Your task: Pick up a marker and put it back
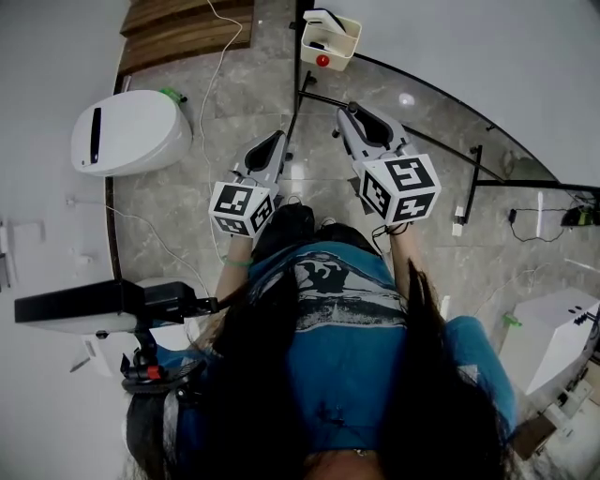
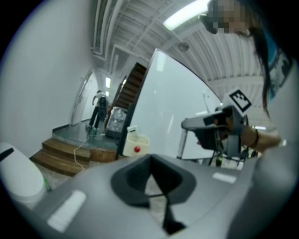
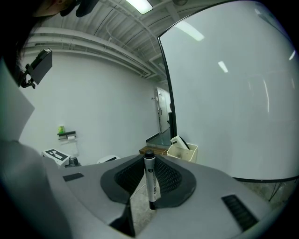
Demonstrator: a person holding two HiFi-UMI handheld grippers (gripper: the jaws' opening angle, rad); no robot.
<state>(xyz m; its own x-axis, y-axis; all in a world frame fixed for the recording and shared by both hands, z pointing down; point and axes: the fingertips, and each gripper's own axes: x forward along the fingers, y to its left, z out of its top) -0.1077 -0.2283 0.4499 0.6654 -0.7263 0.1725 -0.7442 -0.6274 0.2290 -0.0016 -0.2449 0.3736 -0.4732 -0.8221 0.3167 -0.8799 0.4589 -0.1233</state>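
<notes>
A white marker with a black cap (image 3: 150, 179) stands upright between the jaws of my right gripper (image 3: 148, 186), which is shut on its barrel. In the head view the right gripper (image 1: 354, 117) points toward the whiteboard (image 1: 469, 56), a little below the cream holder box (image 1: 330, 39) with a red dot on the board's edge. My left gripper (image 1: 269, 150) is held beside it, lower and to the left. Its jaws (image 2: 152, 177) meet at the tips with nothing between them. From the left gripper view the right gripper (image 2: 219, 128) hangs in front of the board.
The cream box (image 3: 182, 150) holds a dark-edged eraser-like item. The whiteboard's black stand legs (image 1: 473, 173) spread over the marble floor. A white rounded appliance (image 1: 127, 131) and wooden steps (image 1: 187, 28) lie to the left, cables (image 1: 211, 122) trail on the floor, and a black camera rig (image 1: 103, 305) sits at my left side.
</notes>
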